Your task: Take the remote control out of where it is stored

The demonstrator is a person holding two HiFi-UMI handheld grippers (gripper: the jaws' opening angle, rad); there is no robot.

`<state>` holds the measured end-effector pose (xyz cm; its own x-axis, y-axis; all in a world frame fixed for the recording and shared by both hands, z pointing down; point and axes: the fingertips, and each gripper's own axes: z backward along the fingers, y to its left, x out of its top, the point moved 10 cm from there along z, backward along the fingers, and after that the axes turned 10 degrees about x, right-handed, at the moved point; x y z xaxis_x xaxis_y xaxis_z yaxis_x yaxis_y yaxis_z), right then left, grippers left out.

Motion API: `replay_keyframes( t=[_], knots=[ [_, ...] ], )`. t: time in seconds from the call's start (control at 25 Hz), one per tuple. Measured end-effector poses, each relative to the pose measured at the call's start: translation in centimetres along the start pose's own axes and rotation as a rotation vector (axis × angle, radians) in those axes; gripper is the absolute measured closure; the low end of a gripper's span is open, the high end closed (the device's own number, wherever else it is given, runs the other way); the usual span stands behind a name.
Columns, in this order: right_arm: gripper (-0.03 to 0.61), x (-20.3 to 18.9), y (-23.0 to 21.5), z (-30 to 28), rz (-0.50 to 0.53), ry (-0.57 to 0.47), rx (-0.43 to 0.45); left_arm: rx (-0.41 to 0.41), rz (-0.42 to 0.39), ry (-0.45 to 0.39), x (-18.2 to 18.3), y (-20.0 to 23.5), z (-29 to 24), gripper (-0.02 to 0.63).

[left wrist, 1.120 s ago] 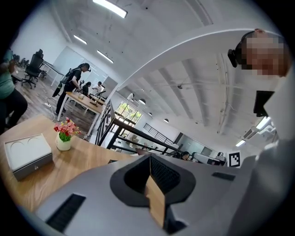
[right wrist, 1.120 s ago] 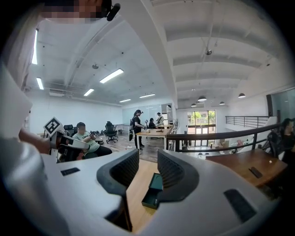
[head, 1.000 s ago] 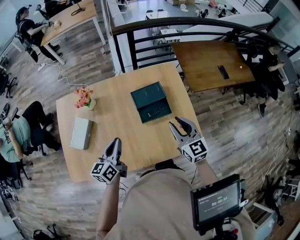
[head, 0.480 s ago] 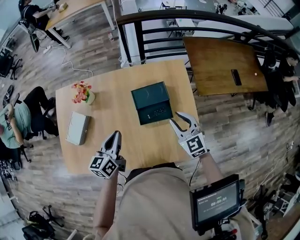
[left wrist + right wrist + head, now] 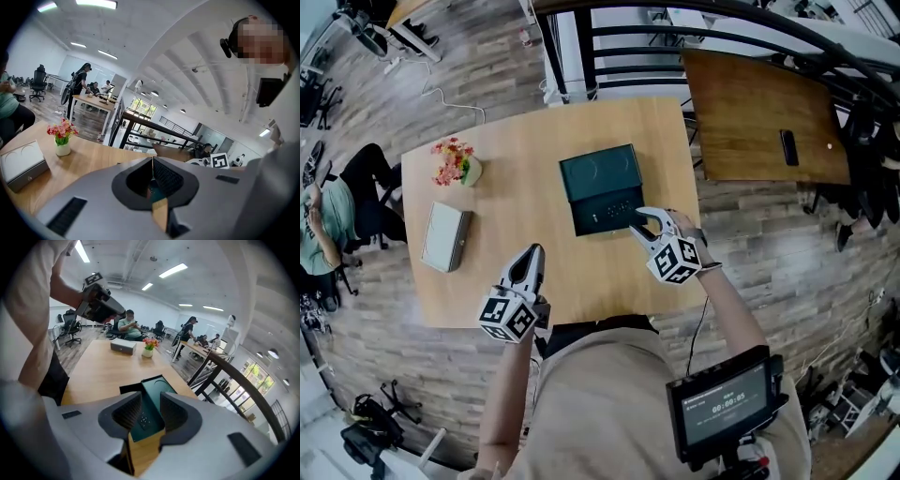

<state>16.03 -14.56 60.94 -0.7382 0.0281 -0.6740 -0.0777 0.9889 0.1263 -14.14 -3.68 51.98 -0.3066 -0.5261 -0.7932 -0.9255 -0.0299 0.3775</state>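
A dark green box lies open on the light wooden table, its lid laid back away from me. The black remote control rests in the box's near half; the right gripper view also shows the remote in the box. My right gripper hovers at the box's near right corner, jaws a little apart and empty, pointing at the remote. Nearer the table's front edge, my left gripper is shut and empty, with its jaws meeting.
A small vase of flowers and a flat grey box stand on the table's left side. A darker table with a black phone sits beyond on the right, behind a black railing. A person sits at the left.
My right gripper has moved forward and left, up to the box's near right corner. The left gripper has hardly shifted. The head view has swung, so the table sits higher in the frame.
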Motion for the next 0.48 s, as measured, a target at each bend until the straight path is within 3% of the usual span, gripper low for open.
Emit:
replay_keyframes(
  t=[0.2,0.28,0.48],
  knots=[
    [0.464,-1.8,-0.6,-5.2,0.082,0.111,0.145,-0.019,-0.06,0.023,0.1,0.1,-1.4,0.607],
    [0.426,-2.3,-0.7,-7.3,0.108,0.152,0.191,-0.009,-0.051,0.023,0.0,0.3,-1.3,0.607],
    [0.42,-4.2,-1.3,-12.1,0.18,0.233,0.266,0.003,-0.036,0.031,-0.7,0.5,-1.2,0.607]
  ],
)
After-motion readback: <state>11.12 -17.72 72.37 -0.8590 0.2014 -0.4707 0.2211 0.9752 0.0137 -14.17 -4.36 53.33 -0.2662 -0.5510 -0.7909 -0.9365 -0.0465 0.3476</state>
